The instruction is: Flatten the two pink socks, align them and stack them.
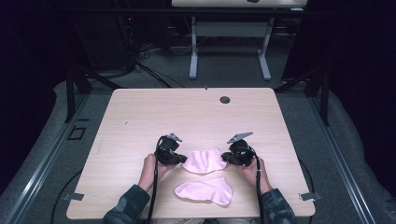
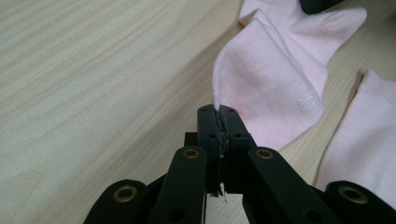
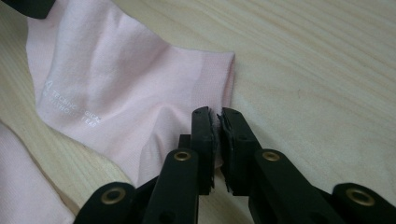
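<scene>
Near six o'clock on the bench [image 1: 140, 116], I am clamping both jaws on one pink sock [image 1: 204, 161], left gripper [image 2: 219, 114] and right gripper [image 3: 217, 119] pinching opposite ends; pairing it with the second sock [image 1: 205, 191] is remaining.

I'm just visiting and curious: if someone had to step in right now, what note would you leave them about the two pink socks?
Left tool: shut on one end of the far sock, fabric pinched between its jaws.
Right tool: shut on the opposite end of that sock.
Near sock: lies flat and untouched on the table, closer to the person.
Done: both ends of the far sock gripped.
Left: probably lifting it and laying it with the near sock; nothing is paired yet.
</scene>
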